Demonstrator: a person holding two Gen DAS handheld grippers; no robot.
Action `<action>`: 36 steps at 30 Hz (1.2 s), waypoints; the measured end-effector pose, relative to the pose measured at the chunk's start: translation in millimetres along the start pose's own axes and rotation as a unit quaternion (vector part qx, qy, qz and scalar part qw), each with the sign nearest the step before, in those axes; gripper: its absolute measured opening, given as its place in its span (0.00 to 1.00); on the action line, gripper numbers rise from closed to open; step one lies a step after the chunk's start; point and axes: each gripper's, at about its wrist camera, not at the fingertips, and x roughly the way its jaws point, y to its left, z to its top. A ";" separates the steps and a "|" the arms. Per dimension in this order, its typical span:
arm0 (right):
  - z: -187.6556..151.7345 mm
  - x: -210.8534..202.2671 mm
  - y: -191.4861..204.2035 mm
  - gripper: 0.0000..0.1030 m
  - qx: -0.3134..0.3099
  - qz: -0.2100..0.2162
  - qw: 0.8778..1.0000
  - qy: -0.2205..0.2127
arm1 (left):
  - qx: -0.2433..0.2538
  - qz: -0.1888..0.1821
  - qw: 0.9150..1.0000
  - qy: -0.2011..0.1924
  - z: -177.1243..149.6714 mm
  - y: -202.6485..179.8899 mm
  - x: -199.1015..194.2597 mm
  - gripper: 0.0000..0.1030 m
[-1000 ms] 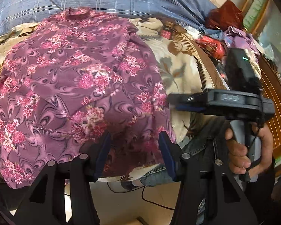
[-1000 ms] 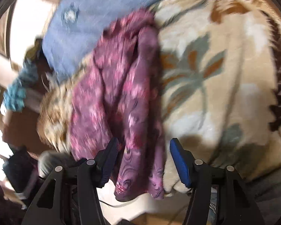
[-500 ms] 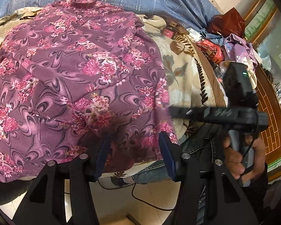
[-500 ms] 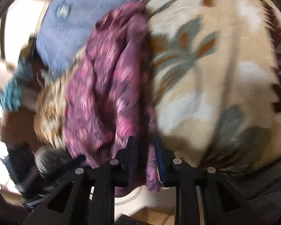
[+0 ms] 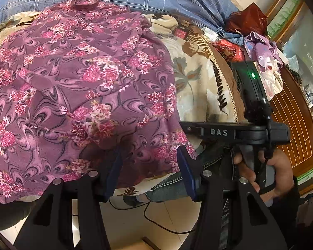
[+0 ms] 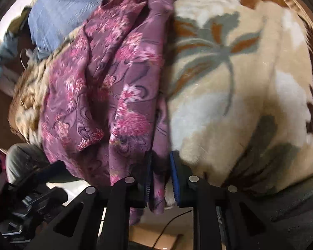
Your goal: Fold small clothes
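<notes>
Purple floral garment [image 5: 83, 95] lies spread on the beige leaf-print blanket [image 5: 198, 87], its hem hanging over the blanket's near edge. Left gripper [image 5: 149, 173] hovers released over that hem, jaws apart with cloth below them. Right gripper [image 6: 160, 177] is closing at the garment's right edge, a fold of the purple fabric between its blue pads [image 6: 174, 175], beside the blanket's near edge

The purple floral garment [image 5: 79, 95] lies spread on the blanket [image 5: 198, 87], its hem hanging over the near edge.
</notes>
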 end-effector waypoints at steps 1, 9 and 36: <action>1.5 -0.2 1.1 0.19 0.001 0.001 1.000 -0.001 | 0.001 0.000 1.000 0.001 -0.4 -0.8 0.6 0.50; -7.4 -59.8 -17.0 0.04 0.048 0.038 0.995 -0.081 | 0.075 0.016 0.997 0.009 0.0 -28.2 6.6 0.54; 39.7 -108.0 -50.2 0.04 0.090 0.289 0.947 -0.111 | 0.122 0.045 0.990 -0.050 43.7 -12.4 -33.7 0.03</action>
